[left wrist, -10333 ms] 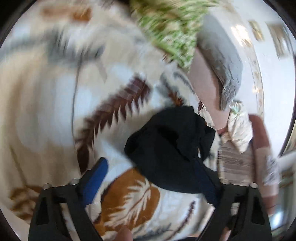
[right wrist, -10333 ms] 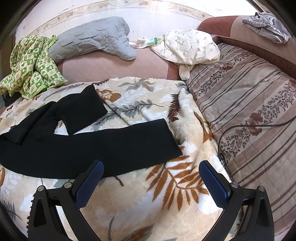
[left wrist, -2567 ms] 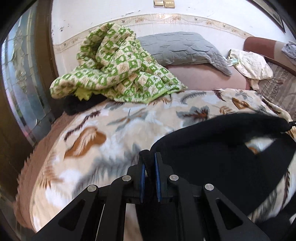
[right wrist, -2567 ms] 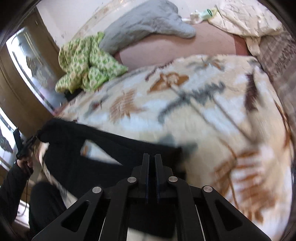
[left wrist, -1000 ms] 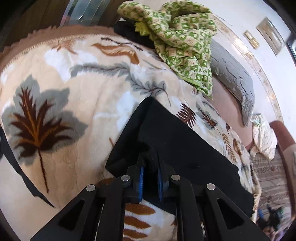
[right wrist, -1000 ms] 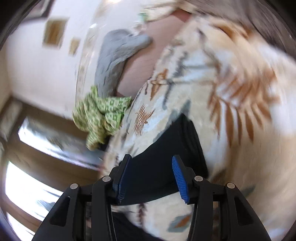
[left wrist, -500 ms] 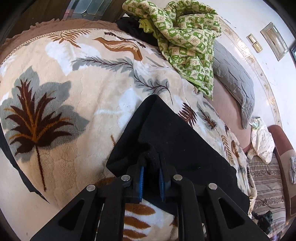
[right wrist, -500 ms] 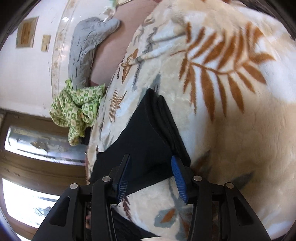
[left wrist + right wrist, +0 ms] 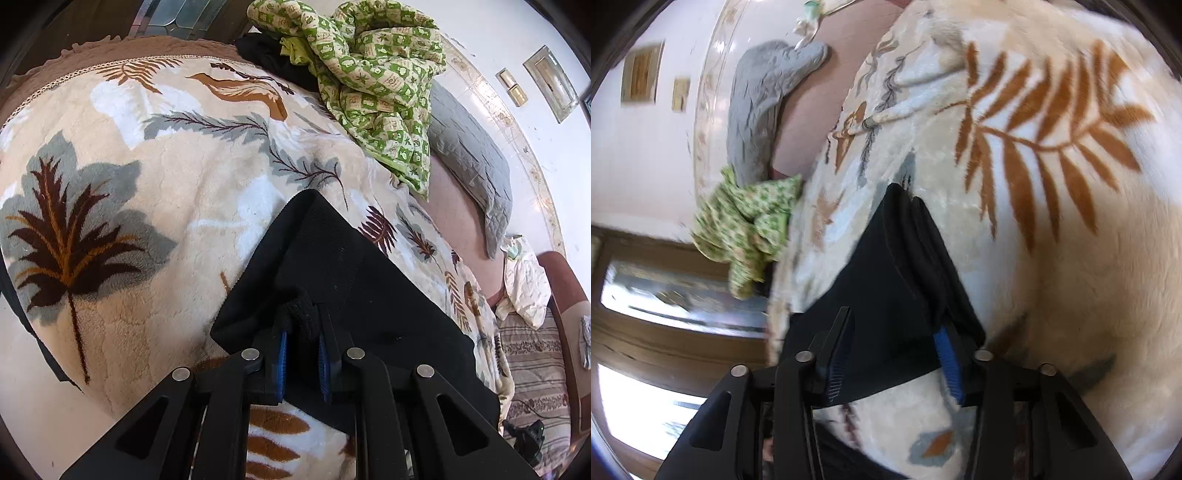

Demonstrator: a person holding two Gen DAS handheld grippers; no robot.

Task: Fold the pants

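The black pants (image 9: 354, 280) lie folded in a long strip on the leaf-patterned blanket (image 9: 122, 192). My left gripper (image 9: 301, 332) is shut on a bunched edge of the pants at their near end. In the right wrist view the other end of the pants (image 9: 897, 280) lies flat on the blanket (image 9: 1071, 240). My right gripper (image 9: 892, 350) is open over that end, its blue pads either side of the cloth without pinching it.
A green patterned quilt (image 9: 369, 70) is heaped at the blanket's far edge, a grey pillow (image 9: 469, 158) behind it. A cream garment (image 9: 524, 280) and a striped sofa cover (image 9: 532, 354) lie to the right. The blanket's near edge drops off at the left.
My right gripper has opened a little wider and sits over the laid-down end of the pants. My left gripper stays shut on the pants, barely moved.
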